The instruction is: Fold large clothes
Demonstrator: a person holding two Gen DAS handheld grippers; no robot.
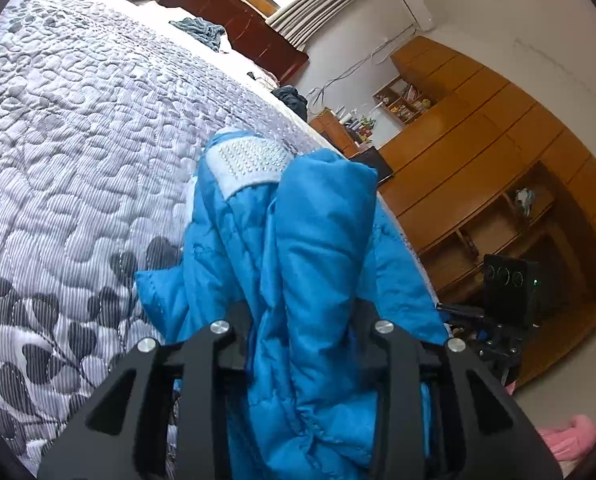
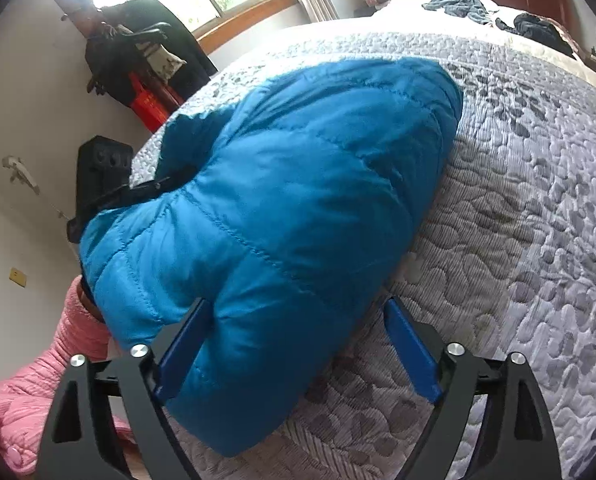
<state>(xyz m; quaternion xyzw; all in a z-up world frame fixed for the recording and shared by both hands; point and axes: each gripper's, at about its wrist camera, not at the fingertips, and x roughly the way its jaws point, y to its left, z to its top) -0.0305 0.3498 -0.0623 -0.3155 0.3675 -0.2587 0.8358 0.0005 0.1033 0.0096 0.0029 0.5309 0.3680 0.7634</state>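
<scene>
Bunched blue jacket [image 1: 298, 280] fills my left wrist view, rising between the left gripper [image 1: 302, 320] arms; fingertips buried in fabric, so I cannot tell their setting. Jacket hangs over the quilted bed [image 1: 78, 120] edge, wooden cabinets [image 1: 478, 140] beyond. Right wrist view: right gripper [image 2: 298, 344] spread wide, left blue finger [image 2: 186, 344] touching the jacket [image 2: 278, 200] lying puffed on the bed [image 2: 518, 200]; pink sleeve [image 2: 82, 328] at left.

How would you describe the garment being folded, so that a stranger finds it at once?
Look at the big bed with the grey quilted bedspread. Near its edge lies a puffy blue jacket, bunched between the left gripper and the right gripper. Unlike the dull crumpled clothes by the headboard, it is bright blue, stitched in padded bands.
</scene>
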